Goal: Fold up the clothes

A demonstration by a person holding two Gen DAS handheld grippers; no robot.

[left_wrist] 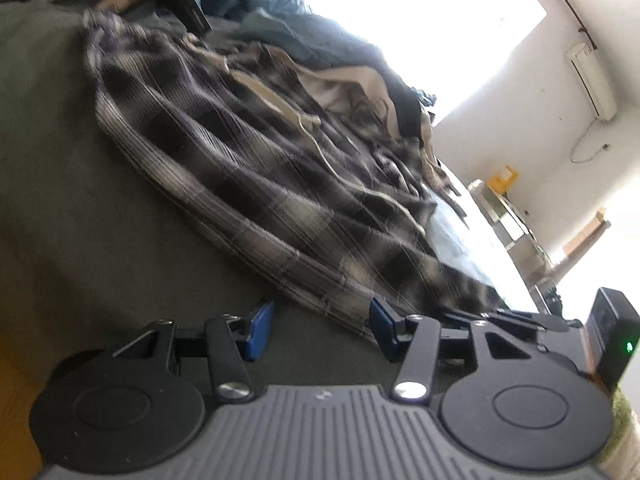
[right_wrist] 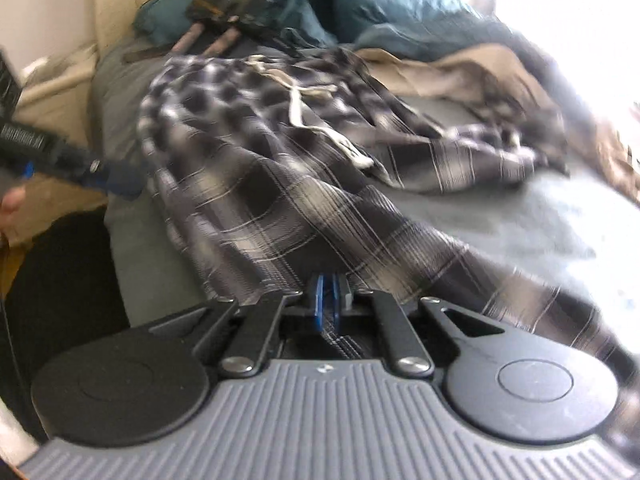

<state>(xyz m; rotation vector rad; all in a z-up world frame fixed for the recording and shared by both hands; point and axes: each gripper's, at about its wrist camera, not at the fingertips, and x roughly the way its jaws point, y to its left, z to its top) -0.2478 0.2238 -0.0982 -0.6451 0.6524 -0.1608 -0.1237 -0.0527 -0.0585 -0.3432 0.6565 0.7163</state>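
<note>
A black, grey and white plaid garment (left_wrist: 256, 168) with a pale drawstring (left_wrist: 308, 122) lies spread and wrinkled on the grey bed sheet (left_wrist: 60, 200). My left gripper (left_wrist: 322, 330) is open just short of the garment's near hem. Bare sheet shows between its blue pads (left_wrist: 260, 330), and the hem reaches the right-hand pad. In the right wrist view the same plaid garment (right_wrist: 248, 184) runs from the bed down into my right gripper (right_wrist: 328, 300). Its blue pads are shut on a fold of the cloth, which shows again behind them. The left gripper (right_wrist: 116, 182) enters from the left.
A beige garment (right_wrist: 460, 68) and a teal quilt (right_wrist: 380, 4) are heaped behind the plaid one. Cardboard tubes (right_wrist: 218, 42) lie by the far bed edge. A person's hand (right_wrist: 12, 202) shows at the left. The bed's edge (right_wrist: 120, 240) drops off at the left.
</note>
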